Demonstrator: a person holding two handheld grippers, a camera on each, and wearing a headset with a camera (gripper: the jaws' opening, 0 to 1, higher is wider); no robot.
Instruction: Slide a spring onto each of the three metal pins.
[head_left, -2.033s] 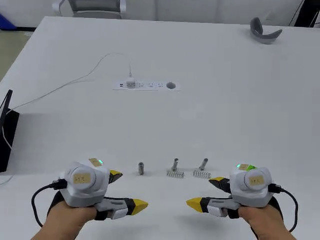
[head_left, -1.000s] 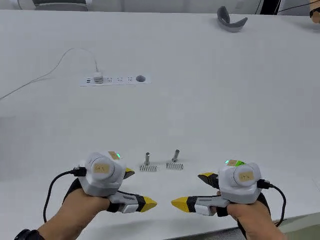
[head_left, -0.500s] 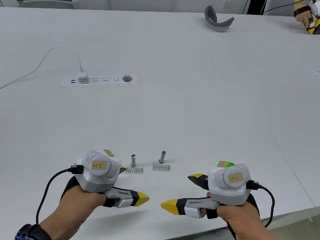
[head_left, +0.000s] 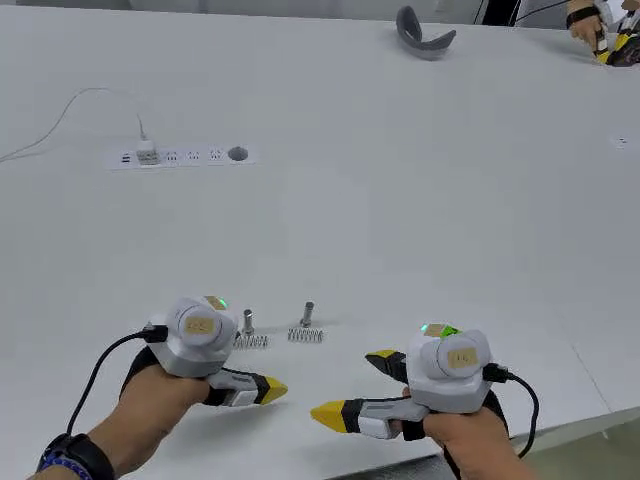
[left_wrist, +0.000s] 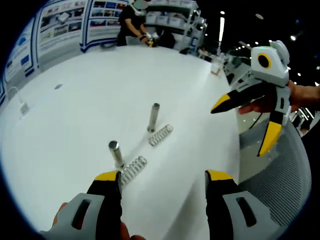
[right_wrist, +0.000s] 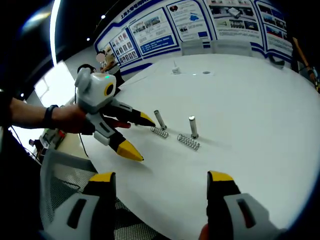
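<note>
Since two seconds ago, the left gripper has come in close to the metal pins, and two pins show where three did. Its jaws stand apart and hold nothing. One yellow tip lies just beside the near end of the left spring; whether they touch cannot be told. That spring lies flat on the white table, just in front of the left pin, which stands upright and bare. The right pin is also upright and bare. The right spring lies flat just in front of it. The right gripper hangs near the table's front edge, well apart from the pins, its jaws spread wide and empty, pointing toward the left gripper. Farther back on the table lies a white power strip with a plug in it.
</note>
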